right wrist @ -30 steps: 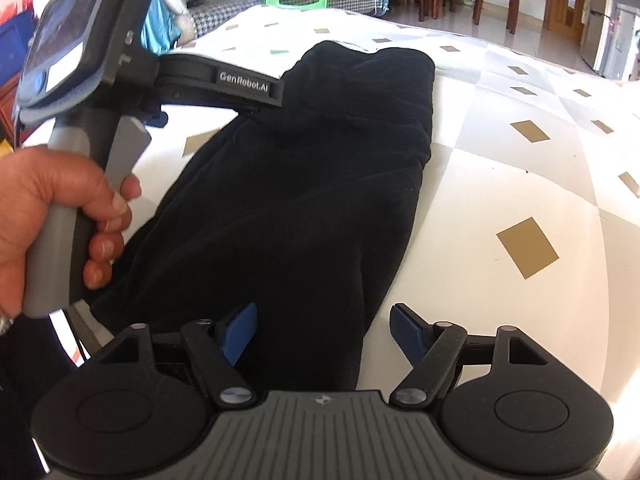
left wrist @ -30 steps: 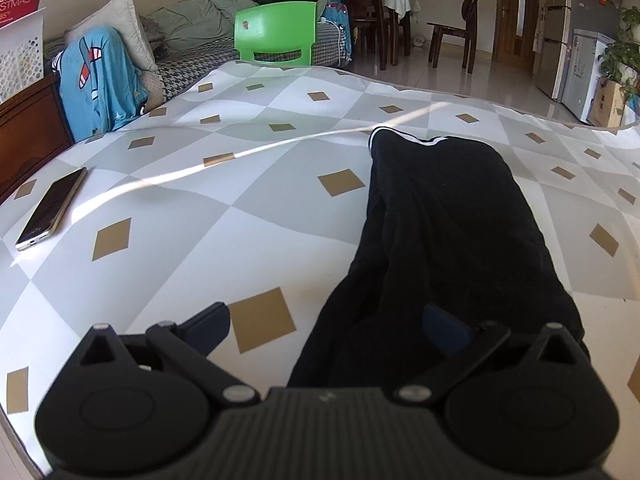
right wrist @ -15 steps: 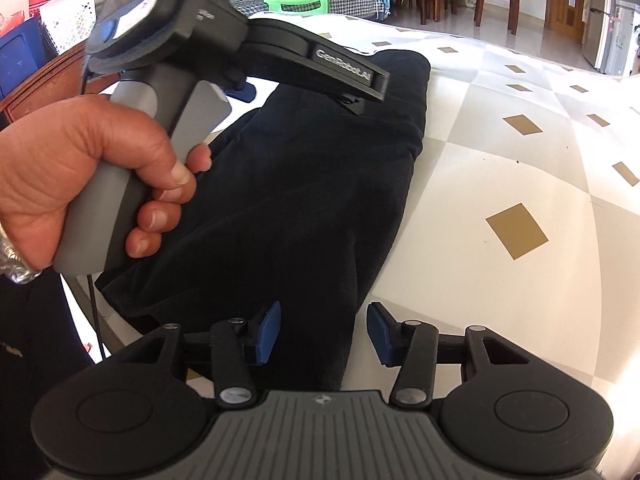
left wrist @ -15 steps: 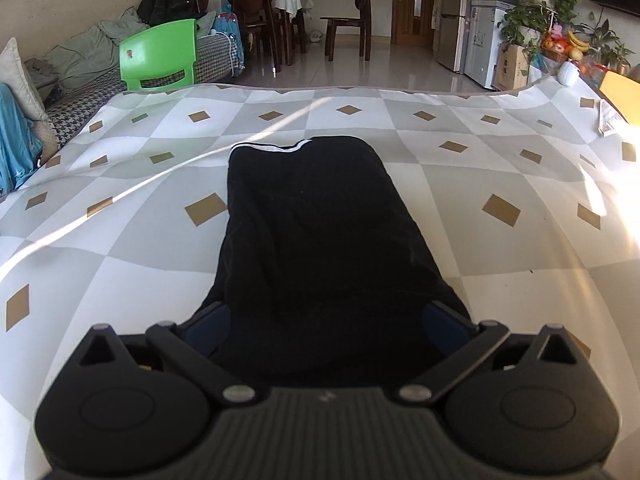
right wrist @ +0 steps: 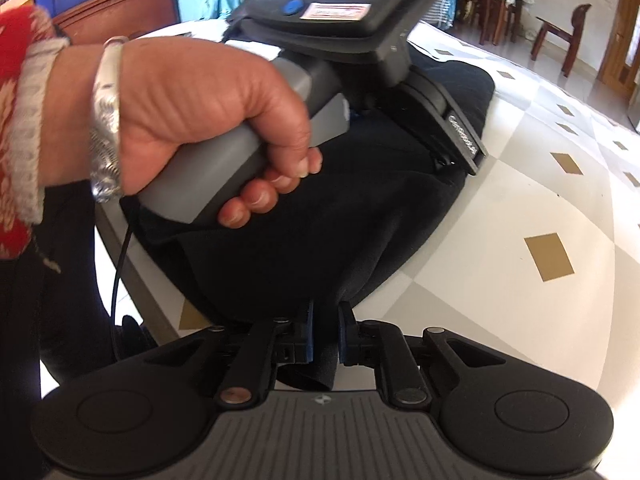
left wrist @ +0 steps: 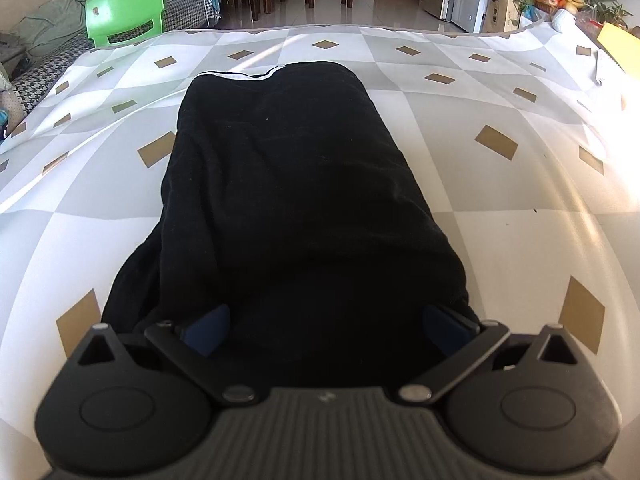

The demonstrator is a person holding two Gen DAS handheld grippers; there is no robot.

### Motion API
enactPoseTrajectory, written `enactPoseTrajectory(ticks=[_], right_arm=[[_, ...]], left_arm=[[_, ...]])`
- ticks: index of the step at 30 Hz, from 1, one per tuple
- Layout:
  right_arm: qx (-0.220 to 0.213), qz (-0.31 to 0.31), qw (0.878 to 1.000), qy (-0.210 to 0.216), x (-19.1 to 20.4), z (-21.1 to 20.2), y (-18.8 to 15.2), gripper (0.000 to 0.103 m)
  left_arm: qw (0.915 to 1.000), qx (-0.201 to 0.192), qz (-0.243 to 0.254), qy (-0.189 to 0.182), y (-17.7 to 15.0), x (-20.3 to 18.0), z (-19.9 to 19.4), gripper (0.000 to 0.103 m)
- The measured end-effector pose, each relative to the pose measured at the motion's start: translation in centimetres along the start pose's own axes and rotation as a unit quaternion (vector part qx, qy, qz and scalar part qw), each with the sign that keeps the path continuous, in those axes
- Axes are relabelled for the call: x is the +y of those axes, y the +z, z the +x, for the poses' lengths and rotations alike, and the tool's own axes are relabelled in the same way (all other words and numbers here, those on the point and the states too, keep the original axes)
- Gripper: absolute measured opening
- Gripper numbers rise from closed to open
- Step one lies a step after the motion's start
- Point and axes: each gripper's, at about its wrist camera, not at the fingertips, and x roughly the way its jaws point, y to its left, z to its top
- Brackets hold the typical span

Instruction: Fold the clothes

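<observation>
Black garment (left wrist: 296, 208) lies lengthwise, bottom to upper centre of frame, on the table (left wrist: 520, 184); right gripper (right wrist: 324, 334) closing on its near hem, left gripper (left wrist: 328, 330) spread wide over it.

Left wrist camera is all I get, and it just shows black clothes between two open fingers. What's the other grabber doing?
Observer: The right gripper is closing its fingers on the near edge of the black garment. A fold of cloth sits between them.
Operator: Who's holding my grabber?
Observer: A person's left hand wraps the grey handle of the left gripper, above the garment.
Operator: Is the person wearing anything shiny?
Observer: Yes, a silver bangle on that wrist, beside a red patterned sleeve.
</observation>
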Motion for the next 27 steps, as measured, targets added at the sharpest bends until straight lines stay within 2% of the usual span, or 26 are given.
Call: enactPoseTrajectory(ticks=[3,7,9,13,15,20,27], right_arm=[[0.014,0.001,1.0,0.015,0.4,-0.7,-0.3,0.015],[0.022,0.038,0.998,0.035,0.5,-1.1,-0.5,0.017],[0.024,0.064,0.997,0.038,-0.3,-1.3,-0.4,0.024],[0.029,0.093,0.995,0.02,-2.1,-1.6,-0.3,0.033],[0.03,0.093,0.995,-0.003,-2.8,-2.0,-0.2,0.04],[0.038,0.077,0.994,-0.061,-4.3,-2.0,0.9,0.043],[0.033,0.056,0.995,-0.072,-6.6,-2.6,3.1,0.05]], left_arm=[[1.0,-0.001,0.002,-0.001,0.0,0.1,-0.1,0.103],[1.0,-0.001,0.005,-0.005,-0.2,0.2,-0.3,0.103],[0.9999,0.001,0.009,-0.008,-0.4,0.3,-0.5,0.103],[0.9996,0.004,0.022,-0.018,-1.0,0.4,-1.0,0.103],[0.9994,0.003,0.027,-0.022,-1.3,0.6,-1.2,0.103],[0.9988,0.0,0.039,-0.029,-2.3,0.5,-1.9,0.103],[0.9978,0.004,0.054,-0.038,-3.5,0.4,-2.9,0.103]])
